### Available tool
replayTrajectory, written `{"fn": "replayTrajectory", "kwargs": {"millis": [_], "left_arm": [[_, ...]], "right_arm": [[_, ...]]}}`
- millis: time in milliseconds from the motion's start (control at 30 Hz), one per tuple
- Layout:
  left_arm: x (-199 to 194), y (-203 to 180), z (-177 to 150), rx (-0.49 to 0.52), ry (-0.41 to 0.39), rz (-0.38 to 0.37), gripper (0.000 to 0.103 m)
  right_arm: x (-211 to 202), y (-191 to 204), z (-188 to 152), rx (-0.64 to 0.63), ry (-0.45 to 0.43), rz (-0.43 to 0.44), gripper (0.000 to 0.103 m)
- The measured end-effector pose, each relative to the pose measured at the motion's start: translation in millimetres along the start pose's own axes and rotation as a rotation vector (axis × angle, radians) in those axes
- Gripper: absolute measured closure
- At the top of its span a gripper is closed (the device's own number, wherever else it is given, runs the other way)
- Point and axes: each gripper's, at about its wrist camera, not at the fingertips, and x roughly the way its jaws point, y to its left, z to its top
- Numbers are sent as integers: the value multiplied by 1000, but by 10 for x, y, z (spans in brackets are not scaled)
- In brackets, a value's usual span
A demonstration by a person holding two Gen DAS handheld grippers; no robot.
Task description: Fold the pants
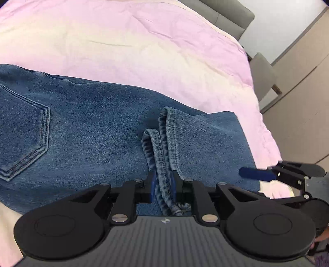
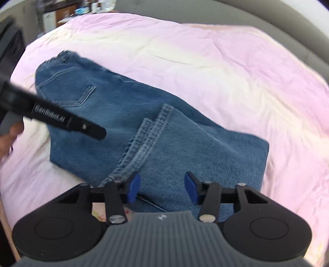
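Note:
Blue jeans [image 1: 86, 127] lie folded on a pink bedspread [image 1: 144, 53], back pocket to the left. The leg hems [image 1: 162, 143] are doubled back on top of the denim. My left gripper [image 1: 163, 184] is shut on those hems, which bunch between its blue pads. In the right wrist view the jeans [image 2: 185, 143] spread below my right gripper [image 2: 162, 190], which is open over flat denim with nothing pinched. The hems [image 2: 144, 139] run just left of it. The left gripper [image 2: 101, 133] reaches in from the left, blurred. The right gripper [image 1: 255, 174] shows at the right edge of the left wrist view.
A grey padded headboard [image 1: 226, 16] stands behind the bed, a grey chair [image 1: 263, 76] and wooden cupboards [image 1: 298, 82] to the right. A person's hand [image 2: 8, 139] holds the left gripper. Shelves with clutter [image 2: 61, 14] sit at the far left.

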Motion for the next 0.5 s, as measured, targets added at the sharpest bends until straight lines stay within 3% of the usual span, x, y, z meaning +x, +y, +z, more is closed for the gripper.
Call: {"fn": "replayTrajectory", "kwargs": {"millis": [133, 267, 300, 333, 433, 500], "left_arm": [[121, -24, -19, -15, 11, 24, 87], [89, 1, -18, -7, 2, 67, 87], [73, 13, -11, -8, 5, 68, 87], [60, 16, -7, -7, 8, 70, 87], [41, 11, -4, 1, 19, 62, 87], [55, 7, -12, -16, 30, 34, 87]], "right_arm": [[206, -9, -26, 153, -7, 122, 58], [587, 147, -50, 193, 14, 108, 59], [662, 172, -64, 197, 14, 93, 62], [705, 190, -76, 199, 14, 74, 77], [686, 129, -103, 248, -1, 130, 100], [520, 109, -119, 241, -29, 167, 102]]}}
